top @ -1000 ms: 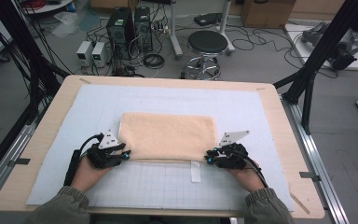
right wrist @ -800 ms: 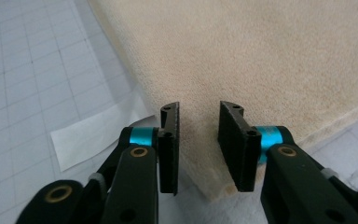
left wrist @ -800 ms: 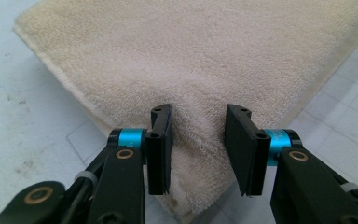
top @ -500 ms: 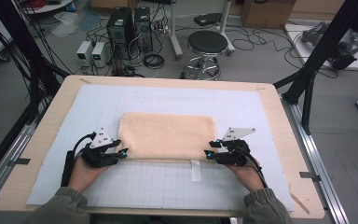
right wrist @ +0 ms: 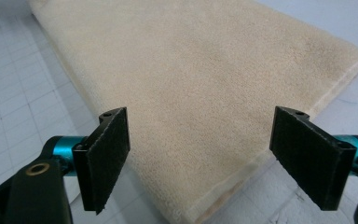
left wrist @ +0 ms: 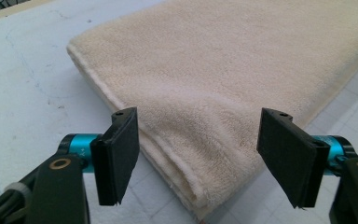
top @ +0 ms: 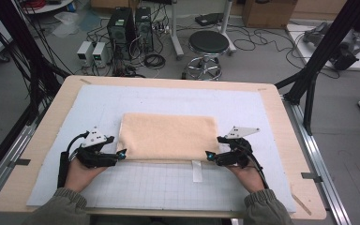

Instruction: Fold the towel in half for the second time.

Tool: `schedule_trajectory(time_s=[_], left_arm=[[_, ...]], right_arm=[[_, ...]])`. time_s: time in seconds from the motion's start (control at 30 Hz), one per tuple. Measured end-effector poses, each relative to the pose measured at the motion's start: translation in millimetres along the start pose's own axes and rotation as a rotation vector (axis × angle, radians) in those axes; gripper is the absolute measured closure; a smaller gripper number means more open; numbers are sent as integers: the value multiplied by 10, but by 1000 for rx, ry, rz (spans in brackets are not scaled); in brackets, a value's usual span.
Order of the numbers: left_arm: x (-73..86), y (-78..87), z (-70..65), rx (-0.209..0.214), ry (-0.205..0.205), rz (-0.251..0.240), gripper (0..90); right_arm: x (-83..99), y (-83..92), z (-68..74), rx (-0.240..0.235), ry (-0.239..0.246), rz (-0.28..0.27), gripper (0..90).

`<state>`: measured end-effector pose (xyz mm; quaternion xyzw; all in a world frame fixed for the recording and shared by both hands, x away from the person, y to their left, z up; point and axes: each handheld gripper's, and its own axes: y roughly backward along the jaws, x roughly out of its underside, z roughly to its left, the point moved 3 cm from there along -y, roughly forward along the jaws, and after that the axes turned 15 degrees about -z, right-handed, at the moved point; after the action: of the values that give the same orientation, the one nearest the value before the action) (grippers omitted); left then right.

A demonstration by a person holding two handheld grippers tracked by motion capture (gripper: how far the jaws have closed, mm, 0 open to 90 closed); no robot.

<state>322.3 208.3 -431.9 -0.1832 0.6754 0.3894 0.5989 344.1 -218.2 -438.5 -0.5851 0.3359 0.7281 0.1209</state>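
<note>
Lying folded at the middle of a pale gridded mat (top: 168, 187), one beige towel (top: 168, 136) sits flat on a wooden table (top: 42, 140) in the high view, with one gripper at each of its two near corners: the left gripper (top: 122, 153) at the near-left corner and the right gripper (top: 208, 155) at the near-right, each held in one of the person's two hands, whose olive sleeves enter from the bottom edge. One white tag (top: 196, 170) sticks out from the towel's near edge onto the mat. Beyond the table stand one round black stool (top: 208, 43) and two dark computer towers (top: 130, 23) among cables on the floor. In the left gripper view, the two black pads (left wrist: 121, 149) stand wide apart, having just been opening, with the towel's stacked corner (left wrist: 200, 186) lying between them and touching neither. In the right gripper view, the two pads (right wrist: 107, 149) are likewise spread wide after just opening, the towel's other near corner (right wrist: 191, 205) resting on the mat between them, free of both.
</note>
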Motion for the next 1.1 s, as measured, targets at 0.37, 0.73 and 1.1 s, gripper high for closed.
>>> schedule_trajectory(time_s=[0.37,0.73,1.1], left_arm=[[14,62,2,4,2,5,228],[10,160,-5,2,2,-4,196],[33,276,5,-15,5,-21,181]], right_arm=[[15,55,47,10,6,15,144],[28,150,76,28,20,5,129],[44,263,104,32,9,-24,125]])
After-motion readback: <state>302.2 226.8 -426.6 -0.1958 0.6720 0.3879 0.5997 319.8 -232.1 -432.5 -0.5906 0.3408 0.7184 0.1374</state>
